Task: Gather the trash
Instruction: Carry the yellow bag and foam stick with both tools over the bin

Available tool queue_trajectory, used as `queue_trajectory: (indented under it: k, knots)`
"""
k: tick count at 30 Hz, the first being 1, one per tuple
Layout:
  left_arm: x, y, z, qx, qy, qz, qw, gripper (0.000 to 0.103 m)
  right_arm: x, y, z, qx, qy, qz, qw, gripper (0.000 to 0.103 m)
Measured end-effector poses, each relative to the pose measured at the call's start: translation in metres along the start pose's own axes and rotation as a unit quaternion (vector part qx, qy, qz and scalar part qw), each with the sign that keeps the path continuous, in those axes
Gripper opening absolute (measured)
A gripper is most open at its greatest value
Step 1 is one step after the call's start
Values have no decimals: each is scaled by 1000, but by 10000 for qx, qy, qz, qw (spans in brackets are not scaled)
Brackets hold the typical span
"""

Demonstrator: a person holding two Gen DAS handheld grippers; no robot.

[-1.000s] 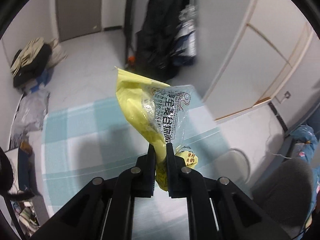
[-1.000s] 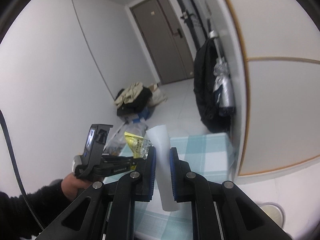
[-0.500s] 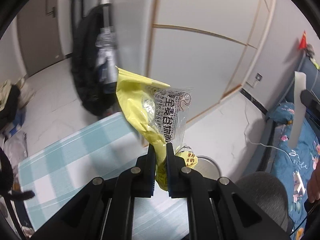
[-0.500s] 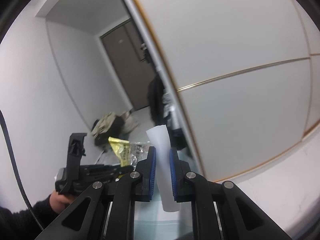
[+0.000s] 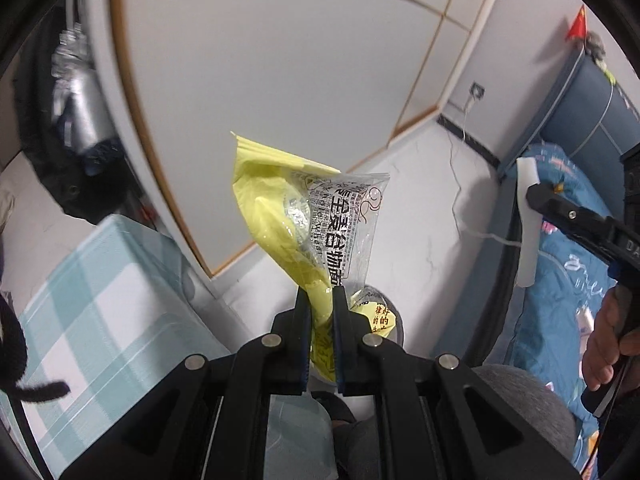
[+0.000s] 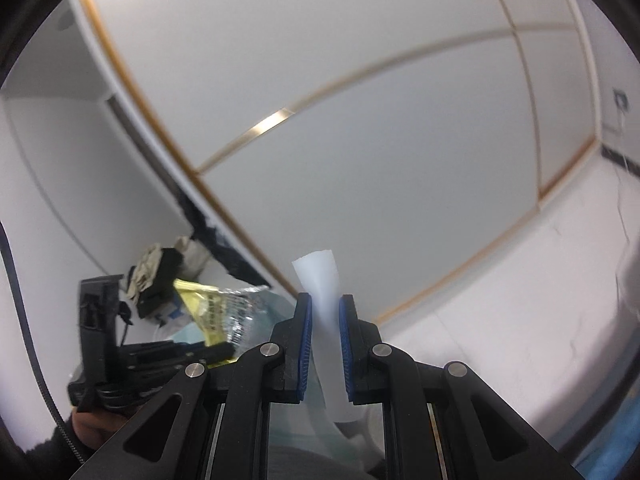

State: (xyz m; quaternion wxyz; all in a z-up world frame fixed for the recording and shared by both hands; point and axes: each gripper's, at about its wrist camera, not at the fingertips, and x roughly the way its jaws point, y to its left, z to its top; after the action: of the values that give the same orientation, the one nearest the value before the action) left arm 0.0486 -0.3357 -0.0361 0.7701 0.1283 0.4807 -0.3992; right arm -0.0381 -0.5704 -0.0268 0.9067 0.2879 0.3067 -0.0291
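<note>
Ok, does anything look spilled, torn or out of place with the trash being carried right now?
Nothing stands out. The left gripper is shut on a crumpled yellow wrapper, the right gripper on a white paper strip. Both pieces look intact, and nothing is seen dropping or spilling onto the pale floor.

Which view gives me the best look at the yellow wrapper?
Left wrist: the yellow wrapper stands centre frame, pinched between the left gripper fingers, print readable. Right wrist shows it only small, blurred and partly hidden at lower left.
</note>
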Motion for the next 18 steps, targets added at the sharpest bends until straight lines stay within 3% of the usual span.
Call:
queue_trajectory:
  k: [9, 14, 18]
  knots:
    - [76, -9, 9, -36, 971, -387, 9945, 5, 75, -77, -31, 858, 772, -235, 9930, 13]
    - [110, -20, 2, 22, 1444, -446, 9885, 5, 121, -108, -62, 1440, 1309, -131, 9808, 13]
    - [130, -21, -2, 95, 1586, -348, 9867, 5, 153, -123, -81, 1757, 1582, -69, 9716, 14]
